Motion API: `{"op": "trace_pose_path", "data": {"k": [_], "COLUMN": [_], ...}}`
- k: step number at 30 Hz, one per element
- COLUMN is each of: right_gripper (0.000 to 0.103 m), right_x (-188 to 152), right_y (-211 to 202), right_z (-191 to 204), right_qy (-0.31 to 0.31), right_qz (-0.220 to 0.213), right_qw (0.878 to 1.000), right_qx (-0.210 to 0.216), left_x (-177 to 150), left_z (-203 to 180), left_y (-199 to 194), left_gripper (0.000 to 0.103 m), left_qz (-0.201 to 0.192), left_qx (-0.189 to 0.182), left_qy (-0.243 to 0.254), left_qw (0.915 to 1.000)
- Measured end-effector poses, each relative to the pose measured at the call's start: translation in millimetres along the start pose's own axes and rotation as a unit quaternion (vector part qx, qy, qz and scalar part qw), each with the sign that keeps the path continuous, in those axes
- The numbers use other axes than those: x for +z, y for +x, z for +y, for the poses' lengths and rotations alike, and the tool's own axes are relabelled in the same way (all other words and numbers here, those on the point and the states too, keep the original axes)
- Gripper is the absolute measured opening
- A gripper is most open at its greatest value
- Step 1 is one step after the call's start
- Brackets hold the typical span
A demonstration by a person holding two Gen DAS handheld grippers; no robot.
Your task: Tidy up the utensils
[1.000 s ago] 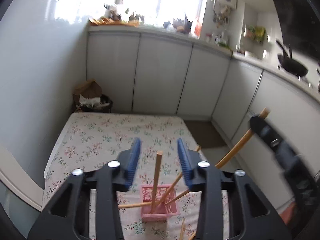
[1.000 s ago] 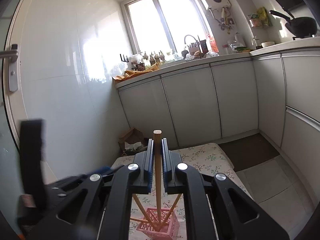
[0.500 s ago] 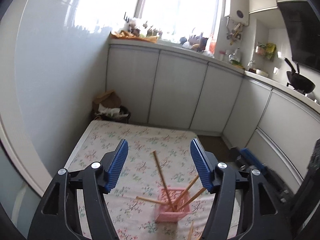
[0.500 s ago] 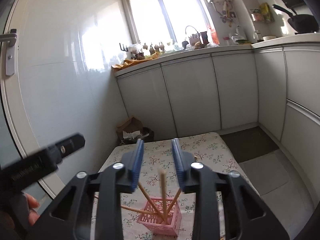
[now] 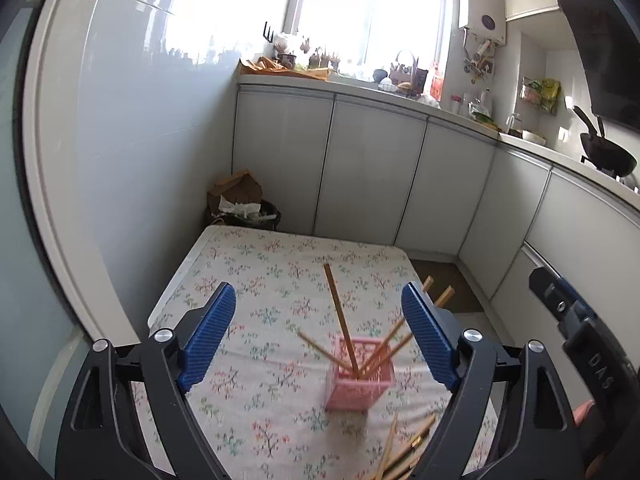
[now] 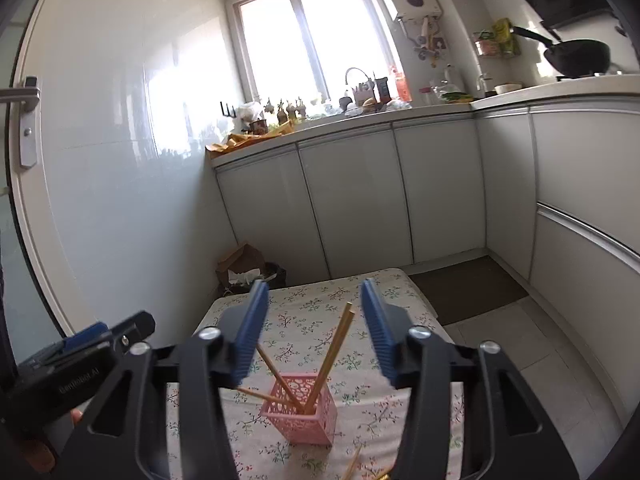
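A pink perforated holder [image 5: 358,380] stands on the floral tablecloth [image 5: 272,276] with several wooden chopsticks [image 5: 340,316] leaning in it. It also shows in the right wrist view [image 6: 306,412], with the chopsticks [image 6: 334,350] upright in it. More loose chopsticks [image 5: 400,446] lie on the cloth in front of the holder. My left gripper [image 5: 318,328] is open and empty, above and behind the holder. My right gripper [image 6: 314,322] is open and empty above the holder.
White kitchen cabinets [image 5: 368,176] run along the back and right. A bin with a paper bag [image 5: 242,200] stands beyond the table's far left corner. A wok [image 5: 608,156] sits on the counter at right. A dark floor mat [image 6: 464,288] lies right of the table.
My right gripper opened and let go of the chopstick, which now stands in the pink holder. Both grippers rose and drew back; my left gripper opened wider.
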State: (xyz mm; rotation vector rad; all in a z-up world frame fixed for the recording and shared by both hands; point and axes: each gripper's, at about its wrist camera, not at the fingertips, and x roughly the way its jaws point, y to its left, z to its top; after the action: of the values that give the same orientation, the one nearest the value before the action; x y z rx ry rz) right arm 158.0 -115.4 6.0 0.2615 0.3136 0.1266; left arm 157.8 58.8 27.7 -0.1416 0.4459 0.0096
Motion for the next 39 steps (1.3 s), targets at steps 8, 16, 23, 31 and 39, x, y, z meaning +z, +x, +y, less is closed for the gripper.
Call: {"op": "trace_pose_path", "data": {"k": [8, 16, 23, 31, 39], "right_gripper": [0.087, 0.096, 0.096, 0.096, 0.096], "right_x": [-9, -25, -64, -129, -166], "right_y": [-40, -65, -87, -84, -69], "right_z": [-9, -25, -45, -93, -138], "right_qy": [0.024, 0.044, 0.026, 0.029, 0.088], "right_qz": [-0.009, 0.012, 0.061, 0.175, 0.248], "right_qw": [0.999, 0.998, 0.995, 0.98, 0.961], "right_qx": [-0.026, -0.047, -0.071, -0.09, -0.083], "left_x": [-17, -40, -68, -108, -140], "left_z": [-7, -13, -24, -34, -55], "left_y": [-30, -44, -39, 16, 75], "left_gripper": [0.096, 0.096, 0.096, 0.096, 0.096], "left_qz": [0.0, 0.02, 0.067, 0.241, 0.362], "left_qx": [0.004, 0.003, 0.0, -0.052, -0.058], "left_qy": [0.016, 0.032, 0.07, 0.067, 0.055], "left_qw": [0.9999, 0.9993, 0.9953, 0.9668, 0.9285]}}
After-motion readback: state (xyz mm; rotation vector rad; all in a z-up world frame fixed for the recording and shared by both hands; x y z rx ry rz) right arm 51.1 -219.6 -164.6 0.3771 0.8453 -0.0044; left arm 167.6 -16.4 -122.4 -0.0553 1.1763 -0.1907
